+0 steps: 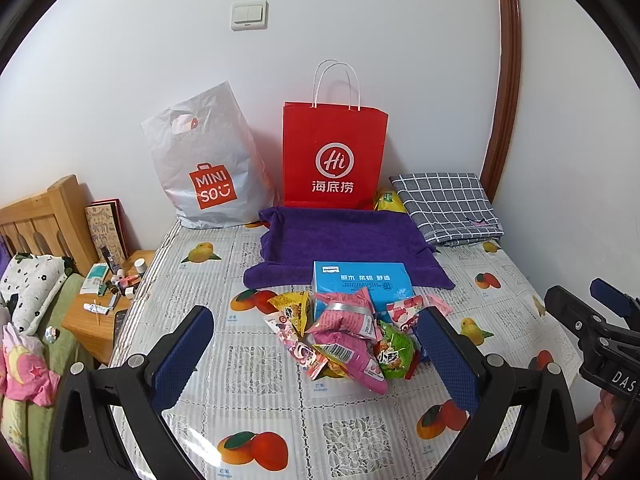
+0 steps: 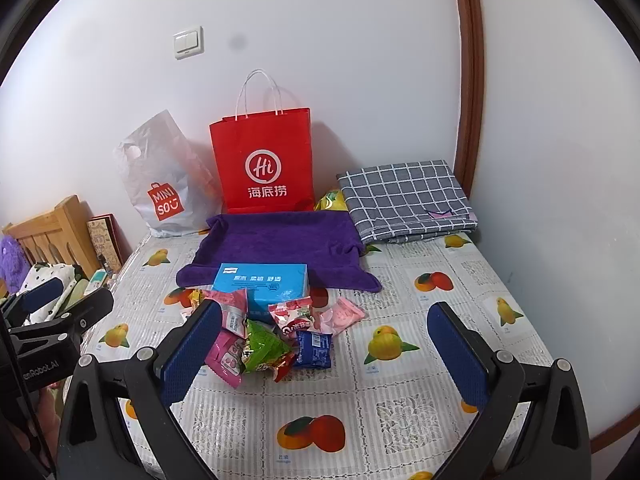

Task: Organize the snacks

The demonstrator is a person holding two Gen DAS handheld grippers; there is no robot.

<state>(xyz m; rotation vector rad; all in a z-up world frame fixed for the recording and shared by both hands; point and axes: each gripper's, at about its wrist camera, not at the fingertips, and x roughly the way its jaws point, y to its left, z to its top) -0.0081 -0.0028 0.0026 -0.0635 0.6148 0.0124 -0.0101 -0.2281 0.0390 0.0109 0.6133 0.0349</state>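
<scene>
A table [image 1: 260, 420] under a fruit-print cloth carries a red paper bag [image 1: 334, 156] and a white Miniso bag [image 1: 208, 164] standing against the wall, with a purple towel [image 1: 344, 240] spread in front of them. At the towel's near edge a blue tissue box [image 1: 362, 280] lies, and the heap of snack packets [image 1: 344, 340] rests against its front. The left gripper [image 1: 320, 344] and right gripper [image 2: 324, 344] hover above the table near the heap, both with fingers spread wide and holding nothing.

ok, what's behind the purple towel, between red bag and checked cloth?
A yellow-green packet pokes out behind the purple towel, between the red bag and the checked cloth. Mostly covered; its label isn't readable.
</scene>
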